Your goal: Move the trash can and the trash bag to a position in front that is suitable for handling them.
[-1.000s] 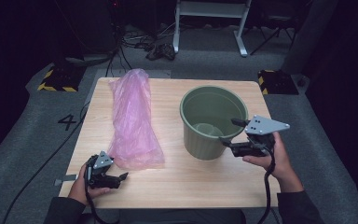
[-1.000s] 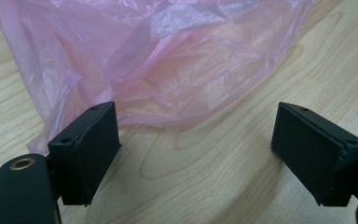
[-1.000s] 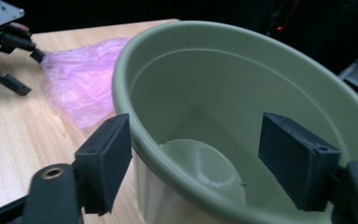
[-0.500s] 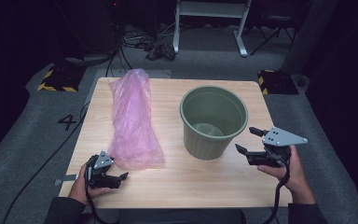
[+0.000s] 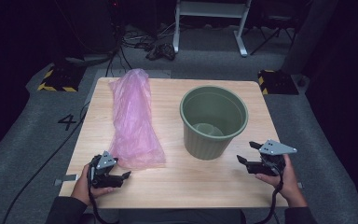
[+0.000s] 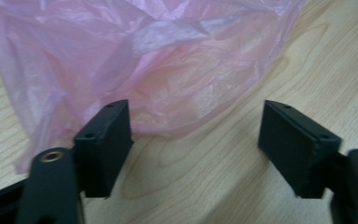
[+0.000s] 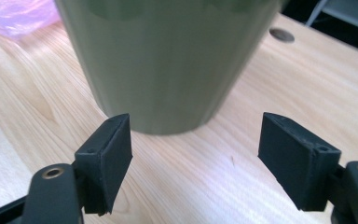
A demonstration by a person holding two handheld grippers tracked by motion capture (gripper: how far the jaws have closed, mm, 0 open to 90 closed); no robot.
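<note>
Pink plastic bag, green bucket, floor numeral "4", wooden table

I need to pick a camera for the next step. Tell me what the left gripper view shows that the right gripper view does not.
Left gripper view alone: the near edge of the pink bag up close, crumpled, lying just ahead of the open left tongs, nothing between them. Right gripper view alone: the green bucket wall, standing ahead of the open right tongs, and a round mark on the tabletop. Both: the wooden table and pink bag.
</note>
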